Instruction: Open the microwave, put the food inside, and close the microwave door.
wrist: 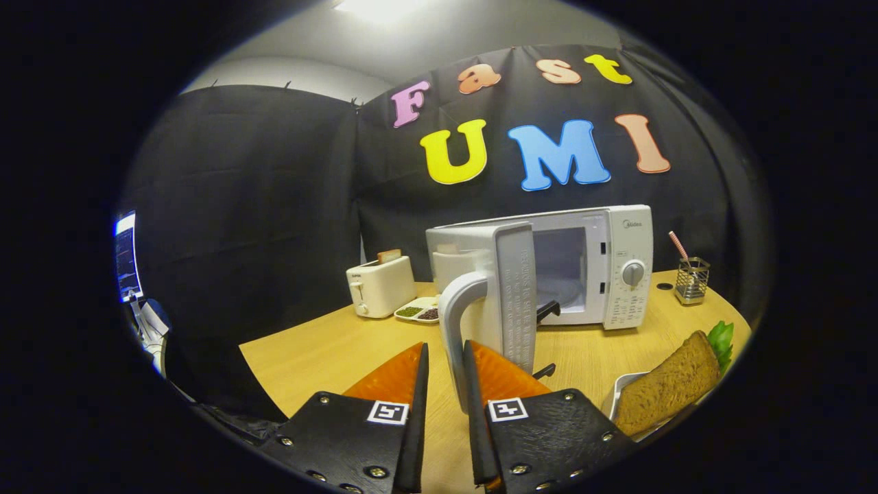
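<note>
The white microwave (627, 264) stands at the back of the wooden table (329, 350), its cavity showing. Its door (516, 295) is swung out towards me, edge-on. The door's white arched handle (454, 322) runs down between my fingers. My gripper (446, 350) is open by a narrow gap around the handle: the right finger lies against it and a sliver of table shows between it and the left finger. The food, a brown-bread sandwich (669, 391) with green lettuce, lies in a white dish (621, 391) just right of my right finger.
A white toaster (381, 285) with a slice in it stands left of the microwave, with a small divided dish of seeds (420, 311) beside it. A wire holder with a striped straw (691, 278) stands right of the microwave. A lit screen (127, 257) is off the table's left.
</note>
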Demonstrator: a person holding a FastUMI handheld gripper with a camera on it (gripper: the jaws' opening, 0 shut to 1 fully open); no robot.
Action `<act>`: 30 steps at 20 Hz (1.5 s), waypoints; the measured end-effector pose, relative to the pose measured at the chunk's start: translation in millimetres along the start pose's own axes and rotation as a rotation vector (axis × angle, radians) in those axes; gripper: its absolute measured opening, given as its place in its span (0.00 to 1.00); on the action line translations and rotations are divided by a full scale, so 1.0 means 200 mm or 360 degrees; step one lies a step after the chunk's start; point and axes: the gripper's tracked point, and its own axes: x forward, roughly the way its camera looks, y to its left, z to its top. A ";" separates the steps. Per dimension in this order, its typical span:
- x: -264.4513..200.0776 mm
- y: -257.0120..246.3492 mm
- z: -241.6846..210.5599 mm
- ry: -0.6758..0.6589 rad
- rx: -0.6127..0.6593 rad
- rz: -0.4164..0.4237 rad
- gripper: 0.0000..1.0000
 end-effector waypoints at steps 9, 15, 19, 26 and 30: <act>0.07 0.40 -0.08 0.0029 -0.0071 0.0188 0.28; 0.15 0.70 -0.09 0.0029 -0.0035 0.0340 0.27; 0.23 0.89 -0.09 0.0026 -0.0025 0.0429 0.28; 0.40 1.16 -0.09 0.0022 0.0006 0.0562 0.28; 0.48 1.28 -0.12 0.0059 -0.0018 0.0648 0.32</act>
